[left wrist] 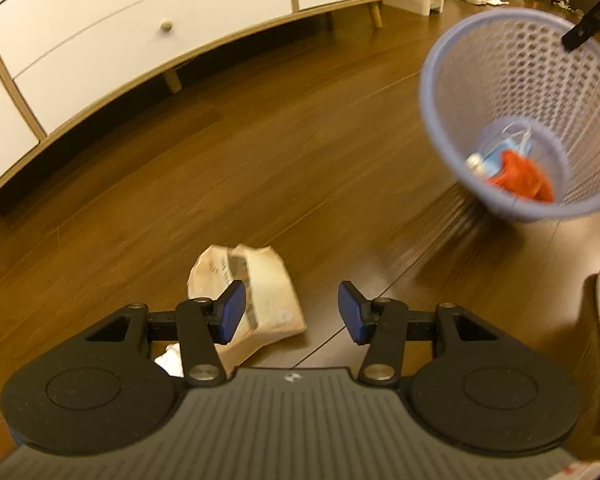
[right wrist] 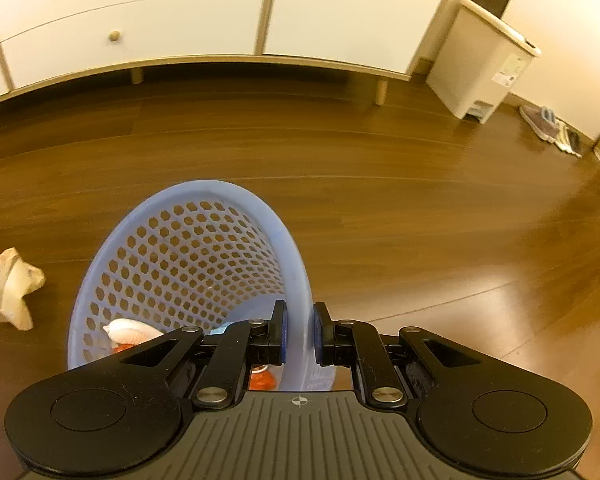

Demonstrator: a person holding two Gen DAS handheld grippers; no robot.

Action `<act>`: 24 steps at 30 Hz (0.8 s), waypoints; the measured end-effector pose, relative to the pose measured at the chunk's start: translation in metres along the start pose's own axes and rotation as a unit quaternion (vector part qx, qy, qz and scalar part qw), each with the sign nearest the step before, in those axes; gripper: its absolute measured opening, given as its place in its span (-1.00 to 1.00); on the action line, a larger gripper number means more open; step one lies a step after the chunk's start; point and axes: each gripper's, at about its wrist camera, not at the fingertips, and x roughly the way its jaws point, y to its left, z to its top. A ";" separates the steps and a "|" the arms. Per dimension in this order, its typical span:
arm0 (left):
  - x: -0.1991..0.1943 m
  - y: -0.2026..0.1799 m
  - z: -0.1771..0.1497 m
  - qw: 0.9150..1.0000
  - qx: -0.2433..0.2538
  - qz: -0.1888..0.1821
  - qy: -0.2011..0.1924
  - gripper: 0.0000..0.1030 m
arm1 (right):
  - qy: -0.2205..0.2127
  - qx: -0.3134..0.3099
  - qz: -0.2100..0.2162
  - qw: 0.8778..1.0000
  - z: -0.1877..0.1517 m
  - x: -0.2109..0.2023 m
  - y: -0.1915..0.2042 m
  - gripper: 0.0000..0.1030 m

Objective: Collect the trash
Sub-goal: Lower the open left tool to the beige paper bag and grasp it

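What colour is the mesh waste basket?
Light blue-lavender; the basket shows best in the right wrist view, clamped by the right gripper.

Floor point(right wrist: 380, 200) dark wood planks, glossy, smooth; basket point(right wrist: 188, 256) lilac plastic, perforated mesh wall, smooth rim; wrapper point(left wrist: 256, 300) crumpled tan paper, matt; tongs point(left wrist: 292, 312) matt black plastic, blue pads point(left wrist: 232, 312), metal rivets; cabinet point(right wrist: 180, 12) white matt fronts, pale wood trim.

The left claw point(left wrist: 292, 312) hangs low over the floor, its blue pads spread wide and gripping nothing. The right claw point(right wrist: 299, 334) is clamped tight on a basket rim point(right wrist: 300, 300).
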 end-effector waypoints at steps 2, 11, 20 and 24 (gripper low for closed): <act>0.008 0.005 -0.005 1.000 -0.005 0.003 0.006 -0.10 | 0.001 0.005 -0.006 1.000 0.000 0.000 -0.005 -0.83; 0.049 0.018 -0.018 0.999 -0.016 0.024 0.031 -0.09 | 0.004 0.013 -0.018 1.000 0.001 0.003 -0.014 -0.83; 0.091 0.024 -0.032 0.998 -0.017 0.037 0.052 -0.07 | 0.005 0.013 -0.029 0.999 0.003 0.009 -0.016 -0.83; 0.105 0.027 -0.035 0.997 -0.009 0.038 0.062 -0.34 | 0.009 0.017 -0.035 0.999 0.003 0.010 -0.015 -0.83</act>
